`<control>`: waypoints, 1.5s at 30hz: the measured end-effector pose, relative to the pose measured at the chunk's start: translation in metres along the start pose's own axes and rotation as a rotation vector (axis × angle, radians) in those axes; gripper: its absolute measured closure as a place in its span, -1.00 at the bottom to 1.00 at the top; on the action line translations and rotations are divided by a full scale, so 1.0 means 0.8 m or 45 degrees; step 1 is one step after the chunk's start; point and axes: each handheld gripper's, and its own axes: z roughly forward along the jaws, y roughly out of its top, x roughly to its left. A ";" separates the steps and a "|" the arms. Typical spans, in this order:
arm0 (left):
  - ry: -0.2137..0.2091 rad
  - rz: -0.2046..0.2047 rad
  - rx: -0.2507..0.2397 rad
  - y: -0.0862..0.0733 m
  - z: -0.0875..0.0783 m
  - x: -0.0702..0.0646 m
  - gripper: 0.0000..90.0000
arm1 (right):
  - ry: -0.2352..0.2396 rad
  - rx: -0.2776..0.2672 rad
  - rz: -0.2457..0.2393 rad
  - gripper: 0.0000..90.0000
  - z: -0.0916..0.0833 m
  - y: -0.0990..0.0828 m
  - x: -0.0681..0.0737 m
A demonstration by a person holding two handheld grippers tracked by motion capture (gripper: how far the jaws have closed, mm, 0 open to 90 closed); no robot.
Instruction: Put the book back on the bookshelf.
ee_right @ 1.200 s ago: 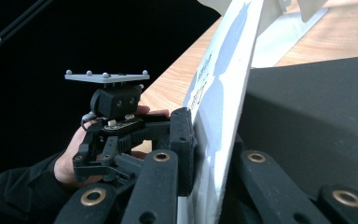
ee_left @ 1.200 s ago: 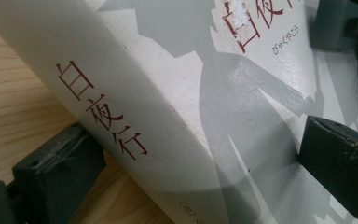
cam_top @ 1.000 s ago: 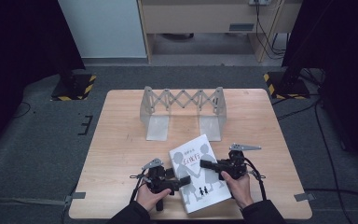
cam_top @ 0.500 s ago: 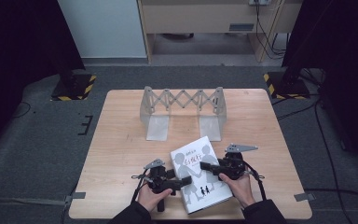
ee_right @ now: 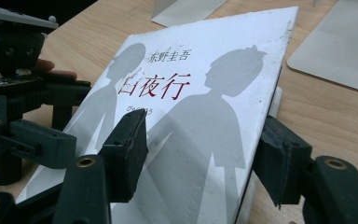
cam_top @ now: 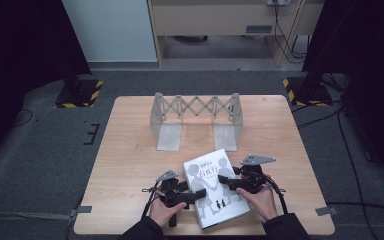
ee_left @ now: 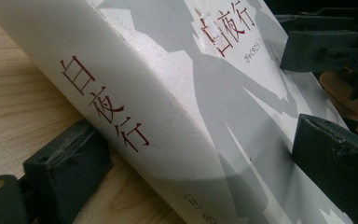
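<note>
Book (cam_top: 213,187) flat at tabletop (cam_top: 130,165) near edge. Left gripper (cam_top: 192,196) jaws straddle spine, closing slightly, not pinching; right gripper (cam_top: 223,179) jaws just opening, spread over cover. Clamp spine squarely before lifting.

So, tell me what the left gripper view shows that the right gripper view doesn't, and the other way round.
Left gripper view: the book seen close from its side, with red characters running down the spine. Right gripper view: the front cover laid out nearly whole, two grey silhouettes on it, and flat metal foot plates on the table behind. Both: the same white book, its red cover title, and the wooden table under it.
</note>
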 end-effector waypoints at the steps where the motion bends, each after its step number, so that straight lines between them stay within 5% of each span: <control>1: 0.002 0.003 0.001 0.000 0.000 0.000 -0.92 | 0.005 0.006 0.007 -0.14 0.001 -0.001 -0.001; 8: 0.021 0.025 0.017 0.000 0.000 -0.002 -0.85 | -0.041 0.060 -0.006 -0.27 0.004 -0.008 -0.004; 16: 0.033 0.027 0.018 -0.001 0.001 -0.005 -0.84 | -0.020 0.084 0.036 -0.27 0.006 -0.013 -0.010; 45: 0.024 0.021 0.068 0.005 -0.003 -0.002 -0.77 | 0.018 0.067 0.075 -0.37 0.013 -0.019 -0.012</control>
